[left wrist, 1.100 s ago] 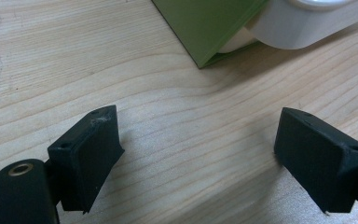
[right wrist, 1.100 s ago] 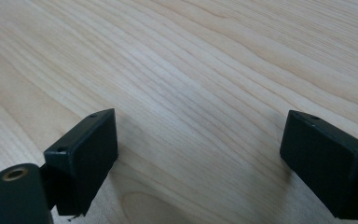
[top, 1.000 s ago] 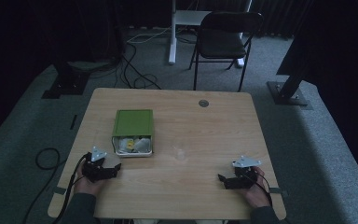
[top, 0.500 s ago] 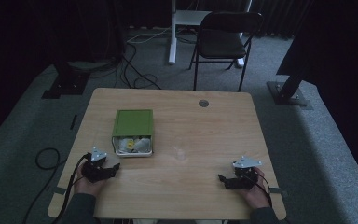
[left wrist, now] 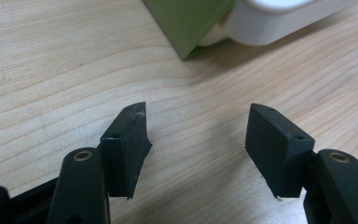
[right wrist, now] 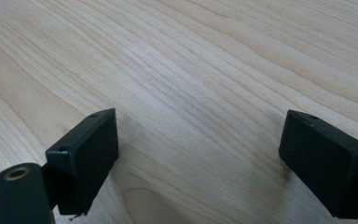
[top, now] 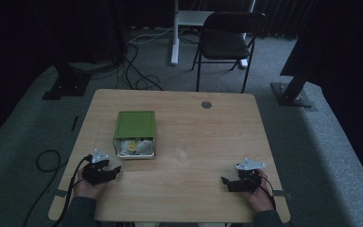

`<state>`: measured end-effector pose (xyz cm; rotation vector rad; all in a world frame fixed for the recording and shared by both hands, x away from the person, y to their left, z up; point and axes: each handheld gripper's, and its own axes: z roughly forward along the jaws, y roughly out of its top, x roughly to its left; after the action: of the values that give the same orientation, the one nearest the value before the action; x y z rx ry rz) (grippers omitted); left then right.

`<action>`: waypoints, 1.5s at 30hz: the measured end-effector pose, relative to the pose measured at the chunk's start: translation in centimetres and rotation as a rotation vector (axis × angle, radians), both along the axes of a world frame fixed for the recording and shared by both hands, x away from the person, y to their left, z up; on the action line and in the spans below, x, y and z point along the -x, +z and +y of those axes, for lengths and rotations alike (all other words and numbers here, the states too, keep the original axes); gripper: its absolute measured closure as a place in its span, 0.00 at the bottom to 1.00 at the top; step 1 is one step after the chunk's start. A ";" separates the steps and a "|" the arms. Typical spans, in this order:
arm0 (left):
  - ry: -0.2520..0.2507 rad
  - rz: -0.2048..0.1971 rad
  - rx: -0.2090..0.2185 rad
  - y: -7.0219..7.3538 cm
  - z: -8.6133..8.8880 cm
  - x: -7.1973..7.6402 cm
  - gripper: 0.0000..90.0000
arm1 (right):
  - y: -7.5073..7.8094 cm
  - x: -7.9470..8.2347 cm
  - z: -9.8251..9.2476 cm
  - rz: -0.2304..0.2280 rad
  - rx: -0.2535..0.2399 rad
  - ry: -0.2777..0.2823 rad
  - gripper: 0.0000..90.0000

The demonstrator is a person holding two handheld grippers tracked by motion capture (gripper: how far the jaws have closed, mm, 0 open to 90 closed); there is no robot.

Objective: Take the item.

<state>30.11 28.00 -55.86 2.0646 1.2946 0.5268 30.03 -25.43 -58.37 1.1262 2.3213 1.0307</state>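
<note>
The left hand-held gripper (top: 108,171) rests near the light wooden tabletop's (top: 208,127) front-left corner, jaws apart and just closing on nothing. The green rectangular box (top: 134,125) with white contents lies just beyond it. The right hand-held gripper (top: 228,182) sits open near the front-right corner, bare wood between them.

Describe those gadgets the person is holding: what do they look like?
Each hand holds a black two-jaw tool. The left gripper and right gripper each carry a grey three-cornered plate on top and trail a black cable. Their blocky black jaws have small screw holes, with brass-coloured rivets behind. The sleeves look dark.
</note>
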 end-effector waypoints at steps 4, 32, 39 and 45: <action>0.000 -0.014 0.014 0.6 0.0 0.2 0.45 | 0.0 0.0 0.0 0.000 0.000 0.000 0.13; -0.154 -0.135 0.049 4.6 -2.5 1.8 0.62 | 0.0 0.0 0.0 0.000 0.000 0.000 0.13; -0.182 -0.135 0.034 4.9 -3.9 0.5 0.64 | 0.0 0.0 0.0 0.000 0.000 0.000 0.13; -0.191 -0.130 0.019 4.5 -4.9 -0.5 0.65 | 0.0 0.0 0.0 0.000 0.000 0.000 0.13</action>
<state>30.60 23.13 -51.34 2.0751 1.0117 0.5501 30.04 -25.44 -58.37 1.1264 2.3211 1.0304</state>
